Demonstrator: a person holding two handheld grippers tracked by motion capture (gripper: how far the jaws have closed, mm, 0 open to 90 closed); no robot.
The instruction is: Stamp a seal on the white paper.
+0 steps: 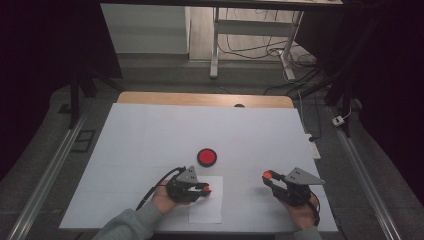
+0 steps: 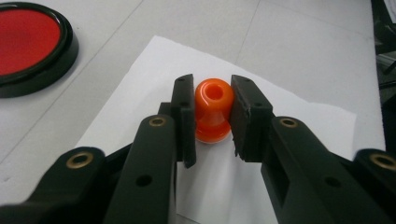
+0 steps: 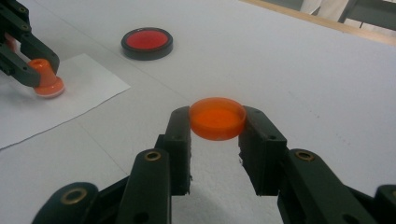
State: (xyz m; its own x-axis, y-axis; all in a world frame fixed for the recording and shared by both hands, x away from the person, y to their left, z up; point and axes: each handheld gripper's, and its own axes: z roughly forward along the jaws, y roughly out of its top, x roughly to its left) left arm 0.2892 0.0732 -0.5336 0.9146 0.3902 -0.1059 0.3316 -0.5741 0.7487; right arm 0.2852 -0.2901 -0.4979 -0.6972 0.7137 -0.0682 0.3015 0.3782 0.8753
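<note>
- On the white paper sheet (image 1: 206, 202), the left gripper (image 1: 206, 189) clamps an orange stamp (image 2: 213, 109) standing upright.
- Right of the sheet, the right gripper (image 1: 267, 176) pinches an orange cap (image 3: 217, 118).
- Beyond the sheet sits a red ink pad (image 1: 206, 157).

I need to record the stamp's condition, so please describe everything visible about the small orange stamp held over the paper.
The small orange glossy plastic stamp has a rounded knob top with a round hollow, a narrower neck and a wider flared base. It stands upright with its base on the white paper sheet. The left tongs are shut on its neck from both sides.
</note>
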